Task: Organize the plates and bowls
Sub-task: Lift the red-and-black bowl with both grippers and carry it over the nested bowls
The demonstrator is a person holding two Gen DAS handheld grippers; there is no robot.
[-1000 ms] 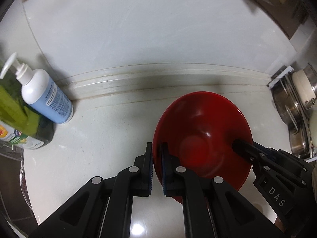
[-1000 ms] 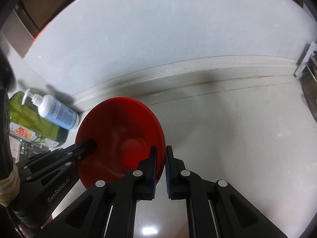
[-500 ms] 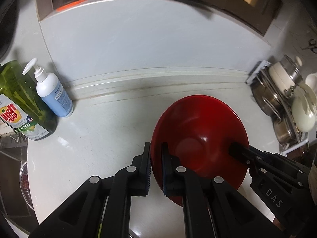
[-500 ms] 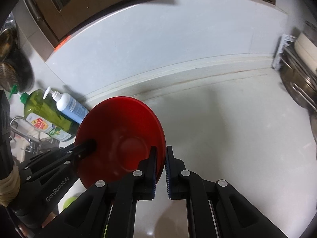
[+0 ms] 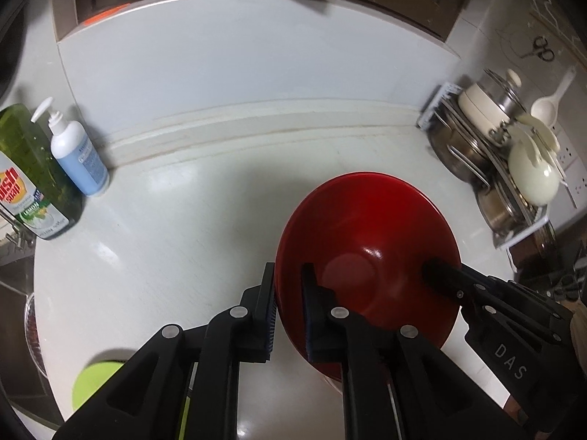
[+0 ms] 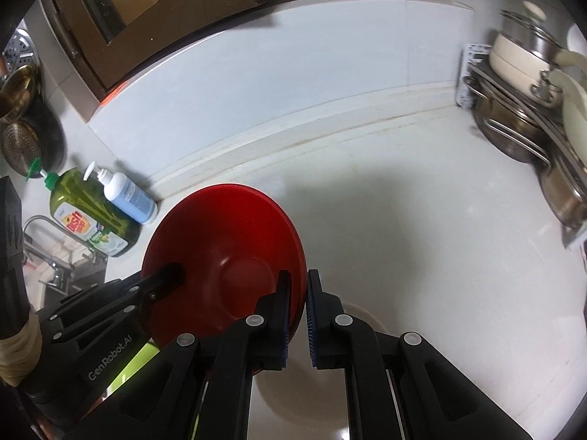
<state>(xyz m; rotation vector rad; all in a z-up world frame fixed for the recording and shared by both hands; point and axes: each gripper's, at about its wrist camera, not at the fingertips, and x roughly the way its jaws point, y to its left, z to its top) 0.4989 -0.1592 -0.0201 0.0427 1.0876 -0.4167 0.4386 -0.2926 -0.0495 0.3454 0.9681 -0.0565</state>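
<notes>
Counter below; bowl between both hand-held grippers.

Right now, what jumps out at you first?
The big red bowl, held over the white counter with the left gripper and the right gripper each pinching one side of its rim. After that, the green soap bottle at the left and the shiny pots at the right.

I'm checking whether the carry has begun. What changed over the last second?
The red bowl, pinched at opposite rims by the left gripper and right gripper, has been lifted and carried toward the pot rack; the soap bottles now look farther off. Both grips and the bowl's tilt stayed the same.
</notes>
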